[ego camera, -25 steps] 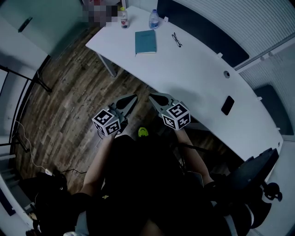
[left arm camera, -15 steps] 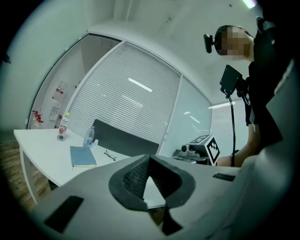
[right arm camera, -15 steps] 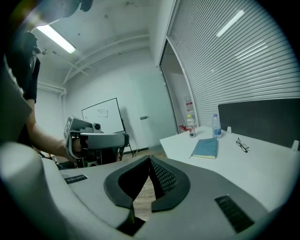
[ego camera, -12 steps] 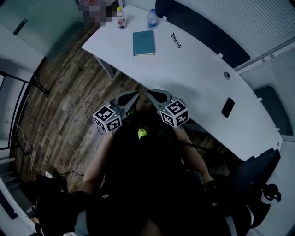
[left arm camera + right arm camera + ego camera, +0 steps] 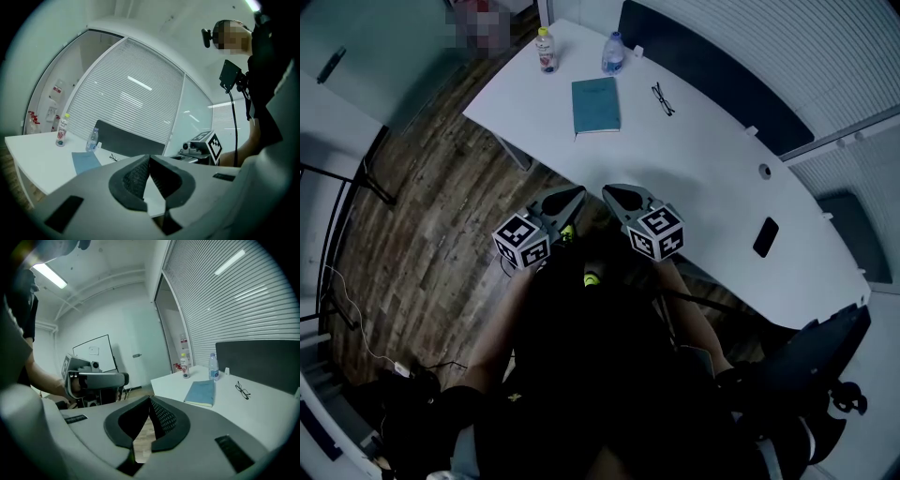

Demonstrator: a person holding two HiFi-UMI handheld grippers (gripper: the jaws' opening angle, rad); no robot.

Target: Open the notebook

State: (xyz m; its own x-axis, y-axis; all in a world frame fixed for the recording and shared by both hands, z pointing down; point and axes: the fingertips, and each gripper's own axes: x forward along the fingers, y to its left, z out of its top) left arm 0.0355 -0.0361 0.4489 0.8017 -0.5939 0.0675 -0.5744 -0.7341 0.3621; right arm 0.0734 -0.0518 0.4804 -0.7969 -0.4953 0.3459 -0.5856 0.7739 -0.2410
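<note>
A closed teal notebook [image 5: 596,104] lies flat on the long white table [image 5: 703,178], toward its far left end. The notebook [image 5: 202,393] also shows in the right gripper view, and the notebook [image 5: 85,162] shows in the left gripper view. My left gripper [image 5: 573,197] and right gripper [image 5: 610,195] hover side by side over the floor, short of the table's near edge and well apart from the notebook. Both have their jaws together with nothing between them.
Two bottles [image 5: 545,50] [image 5: 613,52] stand behind the notebook. A pair of glasses [image 5: 663,98] lies to its right, and a dark phone [image 5: 764,236] rests further right. A dark screen panel [image 5: 703,70] runs along the table's back. A black chair [image 5: 811,361] stands at lower right.
Both grippers have moved forward toward the table together. They stay shut and empty. The notebook has not moved.
</note>
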